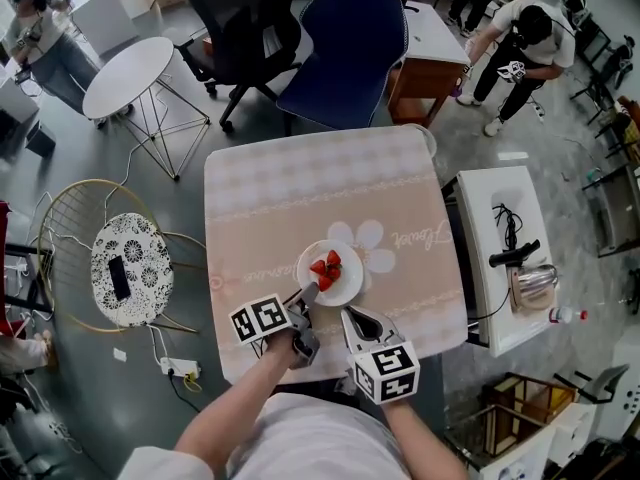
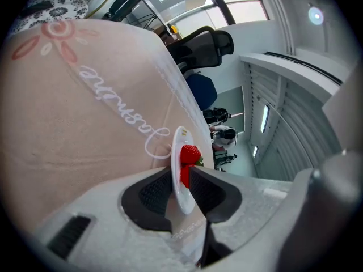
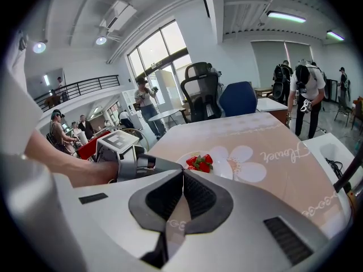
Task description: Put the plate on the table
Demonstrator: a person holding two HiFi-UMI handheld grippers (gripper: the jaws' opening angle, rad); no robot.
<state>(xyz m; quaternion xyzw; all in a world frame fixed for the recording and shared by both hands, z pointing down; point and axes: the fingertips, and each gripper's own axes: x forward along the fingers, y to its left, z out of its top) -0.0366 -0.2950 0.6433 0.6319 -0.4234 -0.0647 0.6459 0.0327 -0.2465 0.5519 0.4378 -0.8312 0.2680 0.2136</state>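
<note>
A white plate [image 1: 347,281] with red strawberries [image 1: 327,267] rests on the pink flower-print tablecloth of the table [image 1: 300,188], near its front edge. My left gripper [image 1: 308,294] stands open at the plate's near-left rim. In the left gripper view the plate [image 2: 179,143] runs edge-on between the two pads, with the strawberries [image 2: 190,154] just past them. My right gripper [image 1: 352,316] is shut and empty, just short of the plate's near edge. The right gripper view shows the plate [image 3: 224,166], the strawberries [image 3: 199,162] and the left gripper [image 3: 142,163] ahead of its jaws [image 3: 182,174].
A black office chair [image 1: 245,18] and a blue chair [image 1: 350,43] stand behind the table. A round white table [image 1: 128,76] and a wire chair with a patterned cushion [image 1: 130,268] are at the left. A white side table [image 1: 490,218] with a kettle [image 1: 535,283] is at the right. People stand farther off.
</note>
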